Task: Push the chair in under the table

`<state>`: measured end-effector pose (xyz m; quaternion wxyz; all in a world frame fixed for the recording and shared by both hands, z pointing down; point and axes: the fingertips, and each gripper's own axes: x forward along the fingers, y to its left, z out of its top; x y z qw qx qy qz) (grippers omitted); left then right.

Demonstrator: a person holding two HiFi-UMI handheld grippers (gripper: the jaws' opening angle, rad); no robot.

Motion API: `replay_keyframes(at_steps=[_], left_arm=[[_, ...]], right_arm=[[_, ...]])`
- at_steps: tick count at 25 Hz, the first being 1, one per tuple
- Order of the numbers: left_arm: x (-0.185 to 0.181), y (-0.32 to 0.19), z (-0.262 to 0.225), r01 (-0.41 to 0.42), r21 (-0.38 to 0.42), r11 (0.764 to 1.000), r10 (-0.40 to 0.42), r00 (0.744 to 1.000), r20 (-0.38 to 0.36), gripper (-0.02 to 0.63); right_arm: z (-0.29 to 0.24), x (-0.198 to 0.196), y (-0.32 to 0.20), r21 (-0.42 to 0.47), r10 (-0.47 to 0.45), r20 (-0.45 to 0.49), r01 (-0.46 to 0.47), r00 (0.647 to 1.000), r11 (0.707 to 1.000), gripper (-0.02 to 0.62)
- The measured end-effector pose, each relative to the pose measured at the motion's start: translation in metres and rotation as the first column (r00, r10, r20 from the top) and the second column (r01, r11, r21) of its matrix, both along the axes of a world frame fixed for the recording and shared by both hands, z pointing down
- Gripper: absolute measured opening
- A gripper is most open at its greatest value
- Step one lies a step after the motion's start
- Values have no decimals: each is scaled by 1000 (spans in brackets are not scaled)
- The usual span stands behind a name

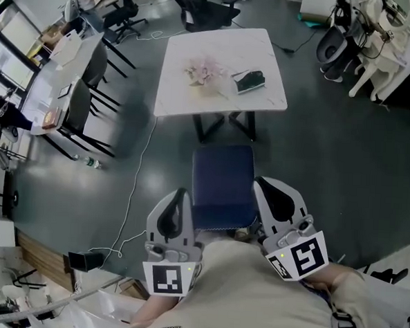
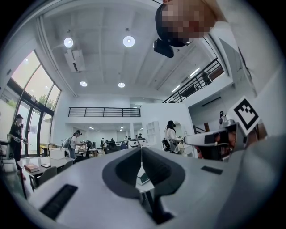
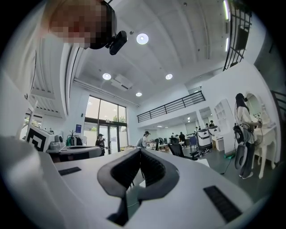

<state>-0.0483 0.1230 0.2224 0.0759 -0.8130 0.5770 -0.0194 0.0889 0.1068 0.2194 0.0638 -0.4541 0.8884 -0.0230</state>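
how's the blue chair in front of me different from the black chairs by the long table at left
Colour: one is a dark blue padded chair, the others are black chairs. Place: the blue one stands pulled out, seat clear of the square white table; the black ones sit close against the long white table. Both stand beside tables.

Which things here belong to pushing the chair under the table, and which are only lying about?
For the job:
- blue chair
- white table
- left gripper and right gripper, fingers shut, holding nothing

Just lying about:
- pink heap and dark box on the table
- white cable on the floor
- black chairs at the left
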Motion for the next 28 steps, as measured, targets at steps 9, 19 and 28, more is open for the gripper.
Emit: replay_keyframes(at_steps=[9,19,28], left_arm=[[-29,-38,10,-20,-31,999,19,1000,-25,9],[-62,-84,28,-60,-98,993,55,997,-51,9],[-85,-115,41,-137,-129,982,129,989,-72,9]], right_arm=[[9,-29,-33,-29,13,-27,-14,1000,999,9],[15,-64,-73,-61,55,-61,-59,997,996,9],[19,-96,-100,-65,94,-96,-101,991,993,9]])
